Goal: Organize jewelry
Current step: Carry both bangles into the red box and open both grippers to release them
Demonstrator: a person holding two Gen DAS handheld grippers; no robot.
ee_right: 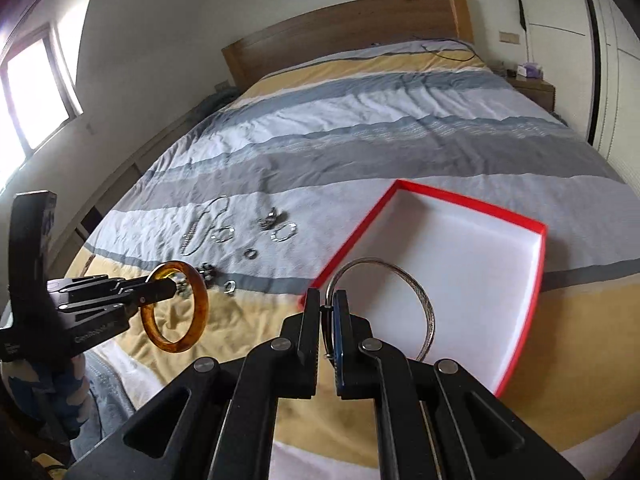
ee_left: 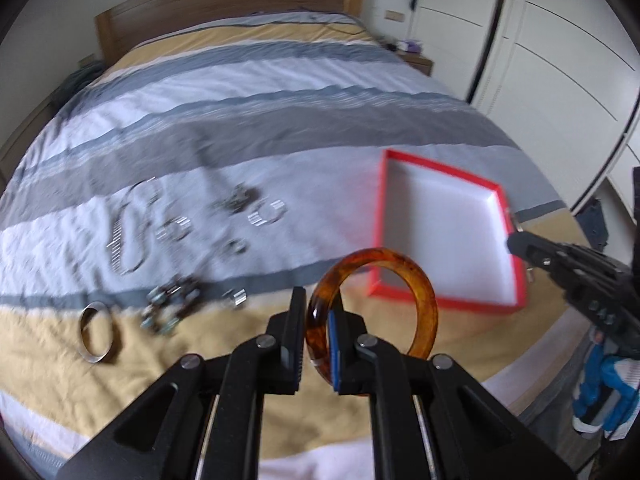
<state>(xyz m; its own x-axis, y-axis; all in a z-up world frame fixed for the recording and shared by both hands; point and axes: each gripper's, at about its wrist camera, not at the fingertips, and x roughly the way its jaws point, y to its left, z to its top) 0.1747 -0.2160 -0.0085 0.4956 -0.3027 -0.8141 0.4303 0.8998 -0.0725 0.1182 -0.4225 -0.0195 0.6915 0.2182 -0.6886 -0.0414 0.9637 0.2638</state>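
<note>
My left gripper (ee_left: 319, 300) is shut on an amber bangle (ee_left: 424, 292) and holds it above the bed; it also shows in the right wrist view (ee_right: 202, 304). My right gripper (ee_right: 327, 300) is shut on a thin silver bangle (ee_right: 416, 288), held over the near left part of the red tray (ee_right: 536, 280) with a white floor. The tray (ee_left: 444, 304) lies on the bed to the right. The right gripper (ee_left: 520, 244) shows at the tray's right edge in the left wrist view.
Loose jewelry lies on the striped bedspread: a chain necklace (ee_left: 132, 232), several small rings and cuffs (ee_left: 268, 212), a beaded piece (ee_left: 172, 304) and a silver bangle (ee_left: 96, 332). A wooden headboard (ee_right: 344, 28) stands at the far end, wardrobes (ee_left: 560, 60) to the right.
</note>
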